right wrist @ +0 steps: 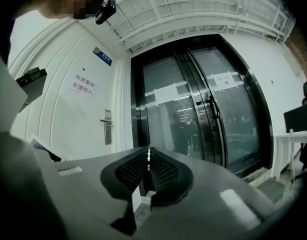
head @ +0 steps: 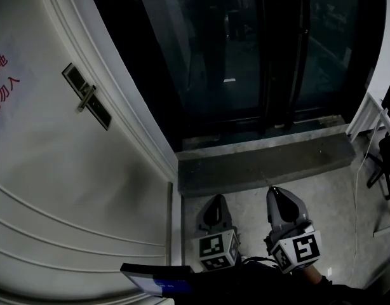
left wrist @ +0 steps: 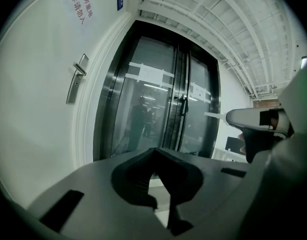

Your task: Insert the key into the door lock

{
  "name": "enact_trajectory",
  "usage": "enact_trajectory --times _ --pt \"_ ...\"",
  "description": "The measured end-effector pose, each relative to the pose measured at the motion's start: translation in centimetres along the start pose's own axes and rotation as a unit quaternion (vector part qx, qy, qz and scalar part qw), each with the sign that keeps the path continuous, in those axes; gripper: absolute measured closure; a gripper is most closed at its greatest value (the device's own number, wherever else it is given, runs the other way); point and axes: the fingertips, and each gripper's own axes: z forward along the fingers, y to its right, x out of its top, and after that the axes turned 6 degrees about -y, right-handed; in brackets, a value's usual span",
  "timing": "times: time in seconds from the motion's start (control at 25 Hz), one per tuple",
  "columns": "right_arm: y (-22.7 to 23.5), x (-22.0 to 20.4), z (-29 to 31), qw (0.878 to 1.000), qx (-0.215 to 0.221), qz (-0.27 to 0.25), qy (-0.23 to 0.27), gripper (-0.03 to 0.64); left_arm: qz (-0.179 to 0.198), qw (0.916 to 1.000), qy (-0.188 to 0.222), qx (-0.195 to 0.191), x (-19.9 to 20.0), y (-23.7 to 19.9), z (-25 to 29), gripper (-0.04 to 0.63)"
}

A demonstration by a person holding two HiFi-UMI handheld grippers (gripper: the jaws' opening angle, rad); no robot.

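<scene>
Key (right wrist: 149,155) showed as a thin metal sliver pinched upright between the closed jaws of the right gripper (head: 275,196), its tip poking just past the jaw ends. From the head view it was low over the grey floor (head: 335,202), well apart from the door lock (head: 87,96), which lay at about ten o'clock from both grippers. The lock was a dark narrow plate with a lever handle (head: 85,100), set on the white panelled door (head: 68,189); red characters (head: 3,84) were printed further toward nine o'clock. The left gripper (left wrist: 154,151) hung just beside the right one, at its nine o'clock, jaws drawn together at the tips with nothing between them. At twelve o'clock stood dark glass double doors (head: 246,56) behind a concrete step (head: 265,161).
</scene>
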Motion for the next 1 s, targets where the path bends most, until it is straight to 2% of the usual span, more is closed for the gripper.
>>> enact_trajectory --times 0.36,0.72,1.0 --pt "3.4 0.4 6.4 0.999 -0.036 0.011 0.008 0.604 0.019 0.999 0.004 -0.04 3.2 -0.5 7.9 0.595" --pt "4.7 2.1 16.0 0.999 -0.045 -0.002 0.014 0.604 0.023 0.9987 0.006 -0.045 7.3 -4.8 16.3 0.595" --pt "4.8 3.0 22.2 0.999 -0.042 -0.009 0.023 0.604 0.056 0.9968 0.017 -0.055 11.1 -7.2 21.8 0.595"
